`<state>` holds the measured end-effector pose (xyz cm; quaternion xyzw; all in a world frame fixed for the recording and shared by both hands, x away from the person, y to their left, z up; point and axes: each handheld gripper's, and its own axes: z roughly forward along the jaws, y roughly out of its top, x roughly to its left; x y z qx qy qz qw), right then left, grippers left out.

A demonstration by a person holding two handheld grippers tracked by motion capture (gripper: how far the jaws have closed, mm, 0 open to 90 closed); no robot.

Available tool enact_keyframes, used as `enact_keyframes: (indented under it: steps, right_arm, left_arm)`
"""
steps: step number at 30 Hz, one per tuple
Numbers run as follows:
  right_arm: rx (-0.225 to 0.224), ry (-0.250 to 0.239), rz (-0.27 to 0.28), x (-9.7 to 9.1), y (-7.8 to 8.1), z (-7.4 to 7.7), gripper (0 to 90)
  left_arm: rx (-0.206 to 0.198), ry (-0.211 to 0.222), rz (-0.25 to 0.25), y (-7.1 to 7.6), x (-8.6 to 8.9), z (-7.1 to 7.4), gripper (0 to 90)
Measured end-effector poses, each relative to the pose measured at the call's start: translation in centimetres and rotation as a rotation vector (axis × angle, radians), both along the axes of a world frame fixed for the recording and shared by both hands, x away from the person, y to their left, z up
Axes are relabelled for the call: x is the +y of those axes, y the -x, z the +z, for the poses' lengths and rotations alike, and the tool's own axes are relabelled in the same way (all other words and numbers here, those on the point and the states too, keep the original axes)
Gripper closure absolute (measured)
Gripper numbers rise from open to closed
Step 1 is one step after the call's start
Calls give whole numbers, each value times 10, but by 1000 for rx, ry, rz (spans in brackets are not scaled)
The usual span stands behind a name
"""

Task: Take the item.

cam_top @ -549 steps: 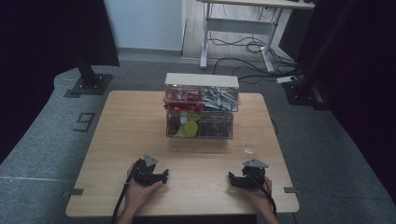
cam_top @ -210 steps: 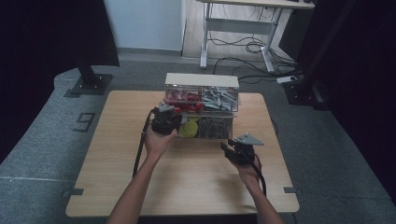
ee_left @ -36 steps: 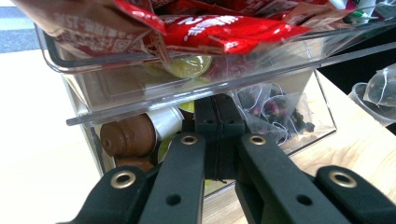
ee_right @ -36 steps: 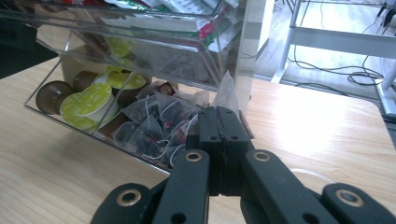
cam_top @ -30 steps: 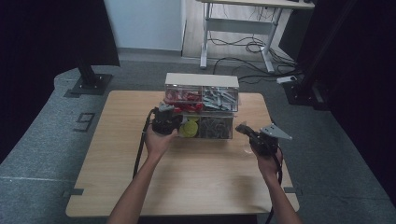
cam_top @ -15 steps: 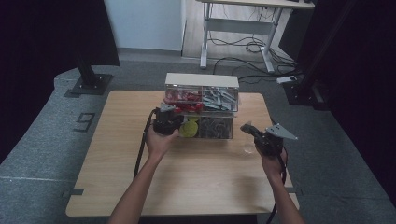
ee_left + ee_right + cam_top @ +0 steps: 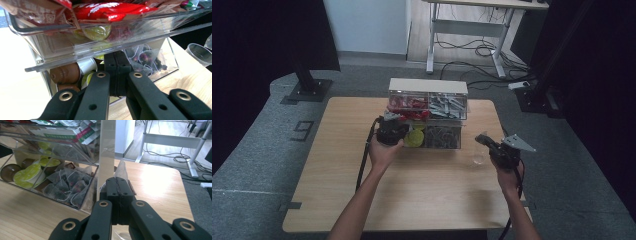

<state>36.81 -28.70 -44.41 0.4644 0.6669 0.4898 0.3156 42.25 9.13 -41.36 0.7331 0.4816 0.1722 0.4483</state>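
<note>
While the left gripper (image 7: 393,131), jaws pressed together, rests at the clear drawer organizer (image 7: 428,114) by the table's far edge, the right gripper (image 7: 117,185) pinches a tea bag (image 7: 122,173) over the plastic cup (image 7: 479,155) near the right edge; lower it squarely before letting go.

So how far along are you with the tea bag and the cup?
Done: one tea bag is out of the clear drawer box. In hand: the right gripper pinches it over the plastic cup. Left to do: drop it in. The left gripper sits shut at the box front.
</note>
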Motion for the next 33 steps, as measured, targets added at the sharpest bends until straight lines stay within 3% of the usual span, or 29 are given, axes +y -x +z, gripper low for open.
enact_keyframes:
  steps: [25, 26, 28, 33]
  right_arm:
    - [39, 3, -42, -18, -5, -12, 891]
    - [62, 12, -29, -18, -7, -14, 833]
    - [57, 42, -47, -15, -8, -17, 746]
    - [58, 36, -53, -15, -7, -19, 686]
  left_arm:
    - [-1, -5, 1, 1, -1, 0, 898]
    - [-3, -5, 1, 1, -2, -1, 898]
    - [-3, -4, -1, 2, -2, 0, 898]
    - [0, -9, -3, 1, -3, -1, 898]
